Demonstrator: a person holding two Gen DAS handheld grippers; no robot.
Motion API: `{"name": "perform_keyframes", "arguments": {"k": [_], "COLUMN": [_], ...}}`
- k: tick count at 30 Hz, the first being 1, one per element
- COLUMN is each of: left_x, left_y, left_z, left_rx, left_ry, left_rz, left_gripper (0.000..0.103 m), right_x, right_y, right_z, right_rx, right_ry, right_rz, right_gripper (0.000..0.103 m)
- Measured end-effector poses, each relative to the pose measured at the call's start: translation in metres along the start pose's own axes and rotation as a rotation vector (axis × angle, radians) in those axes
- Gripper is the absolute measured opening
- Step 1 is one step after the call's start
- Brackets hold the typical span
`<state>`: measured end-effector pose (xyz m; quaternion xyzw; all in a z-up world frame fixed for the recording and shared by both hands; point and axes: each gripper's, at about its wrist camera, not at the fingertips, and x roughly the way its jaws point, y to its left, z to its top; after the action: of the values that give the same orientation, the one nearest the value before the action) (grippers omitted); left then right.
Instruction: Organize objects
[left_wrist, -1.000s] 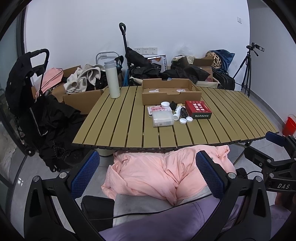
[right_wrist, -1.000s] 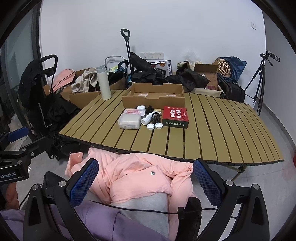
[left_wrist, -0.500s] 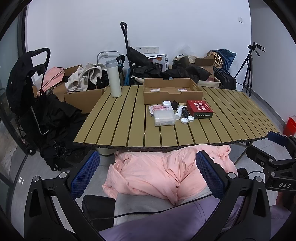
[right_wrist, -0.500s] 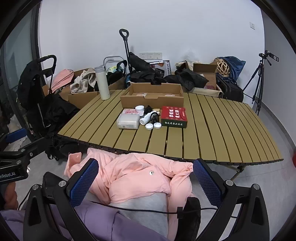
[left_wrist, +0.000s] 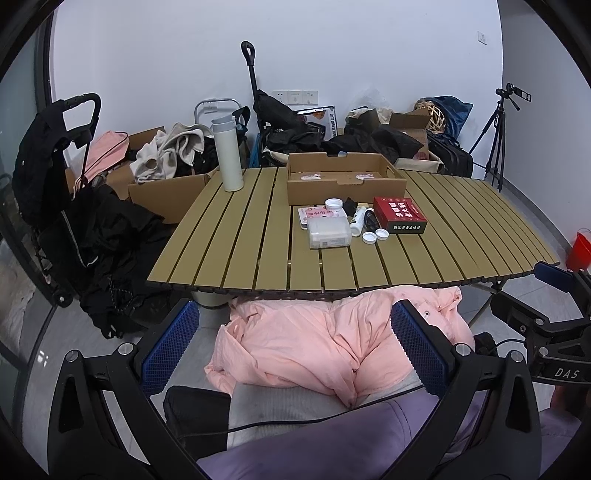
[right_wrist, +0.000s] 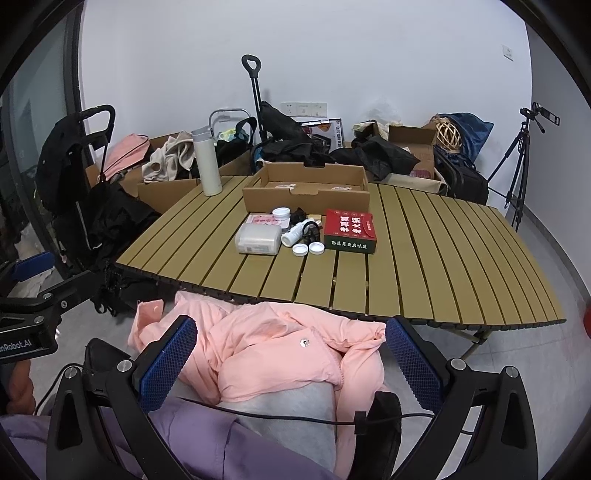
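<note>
On the slatted olive table (left_wrist: 236, 251) (right_wrist: 436, 258) lies a cluster: a red box (left_wrist: 399, 215) (right_wrist: 350, 231), a clear plastic container (left_wrist: 328, 232) (right_wrist: 258, 239), a white bottle on its side (left_wrist: 357, 222) (right_wrist: 293, 233), two white lids (left_wrist: 375, 236) (right_wrist: 308, 249), a white jar (left_wrist: 334, 205) (right_wrist: 281, 214) and a pink packet (left_wrist: 314, 214) (right_wrist: 261, 219). Behind them stands an open cardboard tray (left_wrist: 345, 177) (right_wrist: 306, 186). My left gripper (left_wrist: 291, 347) and right gripper (right_wrist: 290, 362) are open and empty, low over my lap, short of the table's near edge.
A white thermos (left_wrist: 228, 153) (right_wrist: 207, 162) stands at the table's far left. A pink jacket (left_wrist: 325, 336) (right_wrist: 280, 347) lies on my lap. Cardboard boxes, dark bags and a trolley crowd the floor behind and to the left. A tripod (left_wrist: 496, 140) stands at the right.
Both grippers have drifted slightly; the table sits a little farther away in the views. Both stay open and empty.
</note>
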<state>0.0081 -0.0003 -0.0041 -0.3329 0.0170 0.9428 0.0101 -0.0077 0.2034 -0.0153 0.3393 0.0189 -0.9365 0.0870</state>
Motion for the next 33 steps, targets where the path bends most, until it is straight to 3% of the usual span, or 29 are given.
{"name": "perform_keyframes", "arguments": {"k": [6,33], "left_x": [0.000,0.017], "left_y": [0.000,0.005], "left_z": [0.001,0.009], "left_rx": [0.000,-0.018], "left_ry": [0.000,0.051], "left_rz": [0.000,-0.015], "left_gripper": [0.103,0.103], "right_x": [0.002,0.006], "right_y": [0.000,-0.008], "right_z": [0.001,0.007], "right_rx": [-0.009,-0.009], "right_ry": [0.002,0.005], "right_rz": [-0.039,-0.035], "right_gripper": [0.103,0.103]}}
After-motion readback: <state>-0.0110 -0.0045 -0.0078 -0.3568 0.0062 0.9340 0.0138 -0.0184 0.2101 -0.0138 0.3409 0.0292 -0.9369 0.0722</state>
